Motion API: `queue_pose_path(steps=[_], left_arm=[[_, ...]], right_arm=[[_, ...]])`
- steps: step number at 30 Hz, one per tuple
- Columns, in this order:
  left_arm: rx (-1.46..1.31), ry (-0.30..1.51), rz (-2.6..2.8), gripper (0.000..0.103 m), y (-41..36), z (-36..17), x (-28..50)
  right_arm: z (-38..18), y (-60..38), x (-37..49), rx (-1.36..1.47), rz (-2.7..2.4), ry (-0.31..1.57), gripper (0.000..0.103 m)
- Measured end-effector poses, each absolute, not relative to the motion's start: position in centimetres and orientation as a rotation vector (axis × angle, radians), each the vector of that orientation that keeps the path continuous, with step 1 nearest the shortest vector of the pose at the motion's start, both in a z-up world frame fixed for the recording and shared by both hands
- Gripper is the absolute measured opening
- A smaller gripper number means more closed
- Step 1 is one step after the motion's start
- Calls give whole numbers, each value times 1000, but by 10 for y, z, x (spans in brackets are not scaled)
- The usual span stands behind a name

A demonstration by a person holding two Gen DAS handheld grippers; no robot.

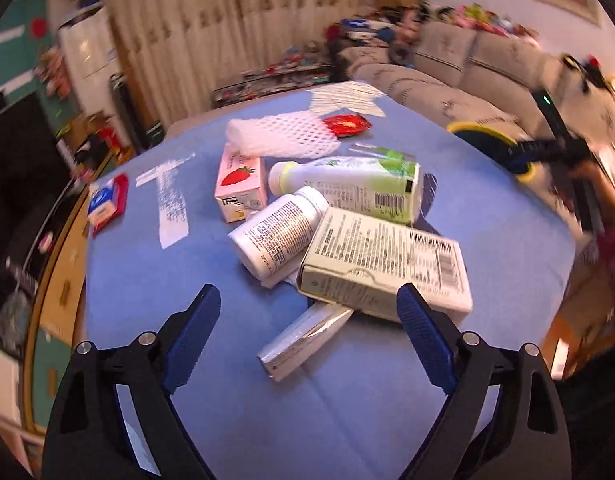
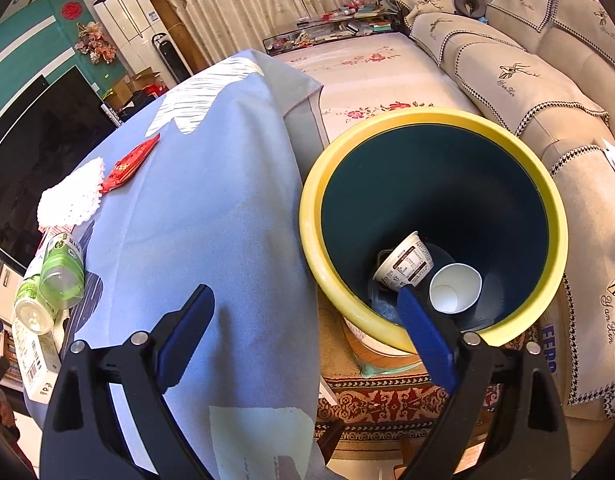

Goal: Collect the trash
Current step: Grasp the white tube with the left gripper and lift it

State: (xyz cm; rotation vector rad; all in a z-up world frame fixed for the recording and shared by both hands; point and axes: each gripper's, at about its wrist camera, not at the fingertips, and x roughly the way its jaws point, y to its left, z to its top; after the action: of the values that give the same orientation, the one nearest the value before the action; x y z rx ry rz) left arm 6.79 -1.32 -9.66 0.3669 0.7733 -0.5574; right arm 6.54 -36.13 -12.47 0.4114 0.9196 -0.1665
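On the bench (image 1: 487, 240), w/ its blue cloth, trash lies in a loose pile ahead of the left gripper (image 1: 309, 320), whose jaws are spread wide w/ nothing between them. Nearest is a pale green carton (image 1: 387, 268), lying flat, barcode side up, just past the right fingertip. A silver wrapper (image 1: 303, 338) pokes out from under it toward the gripper. Touching the carton's left edge is a white pill bottle (image 1: 277, 234) on its side. Behind that, a green-and-white drink bottle (image 1: 355, 186) lies on its side, cap to the left. A pink strawberry carton (image 1: 241, 188) stands just left of it. White foam netting (image 1: 283, 136) sits farther back, beside a red wrapper (image 1: 345, 125). A receipt (image 1: 169, 200) and a small red-and-blue pack (image 1: 107, 204) lie well apart to the left.

Right gripper (image 2: 305, 300) is also open and empty, hovering over the bench edge. Its right finger overlaps the yellow-rimmed bin (image 2: 555, 216), which stands just beside the bench, on the sofa (image 2: 527, 80) side. Inside the bin: a white yogurt cup (image 2: 405, 266) tilted on its side, touching a white paper cup (image 2: 455, 288) w/ its mouth facing up at the camera.
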Motion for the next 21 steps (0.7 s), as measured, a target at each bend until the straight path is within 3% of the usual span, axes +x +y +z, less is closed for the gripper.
queue_pose_path(steps=[6,10,15,16,17,21], left_arm=[[438,829,-685,67,-13,-125,88],[507,847,-750,63,-18,-140,91],[542,856,-790,51,-26,-150,92],[529,852,-805,48,-25,-150,92],[523,857,-813,36,-27,-151,94],[518,853,-833,21,-27,-151,87]], right_arm=[[-123,-354,68,406,-153,925,88],[-119,-349,69,385,-150,930,88],[-118,-347,72,389,-147,930,88],[-119,-346,73,389,-142,934,88],[-119,-345,73,388,-138,936,88],[-121,-340,73,381,-122,944,88]])
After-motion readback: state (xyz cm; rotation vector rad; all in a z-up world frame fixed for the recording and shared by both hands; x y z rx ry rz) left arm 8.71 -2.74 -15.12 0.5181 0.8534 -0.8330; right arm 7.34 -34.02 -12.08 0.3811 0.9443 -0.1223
